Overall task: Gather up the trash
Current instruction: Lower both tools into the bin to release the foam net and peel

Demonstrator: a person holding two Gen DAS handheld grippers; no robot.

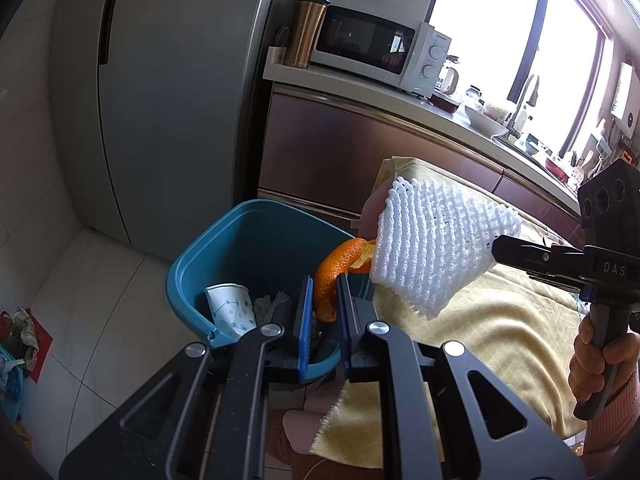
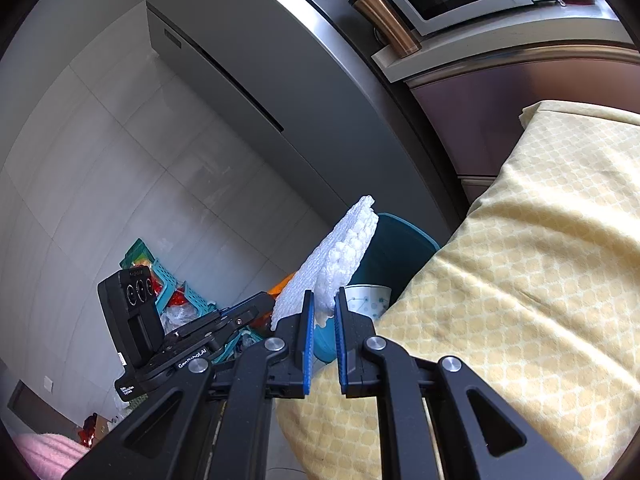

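Orange peel (image 1: 334,276), curled and bright, sits pinched between the blue pads of my left gripper (image 1: 325,304), whose fingers are drawn narrow around it. The peel hangs directly over the open mouth of the teal bin (image 1: 192,280), which stands on the tiled floor beside the table's edge. My right gripper (image 2: 323,316) is likewise closed narrow, here on the lower end of a white foam fruit net (image 2: 340,256); in the left wrist view the same net (image 1: 436,248) is seen held out above the yellow tablecloth (image 1: 500,320), near the bin's rim but not yet over the opening.

Progress, as judged from these views: the bin already holds a patterned paper cup (image 1: 232,312) and some pale crumpled matter beside it (too indistinct to name), so part of the collecting appears done. Two items are in hand and neither has been let go. What remains, by my reading, is to release the peel where it hangs, then carry the net across the rim and release it too.

The visible stretch of tablecloth shows no further rubbish, though much of the table lies outside both views. A refrigerator (image 1: 160,100) stands behind the bin.
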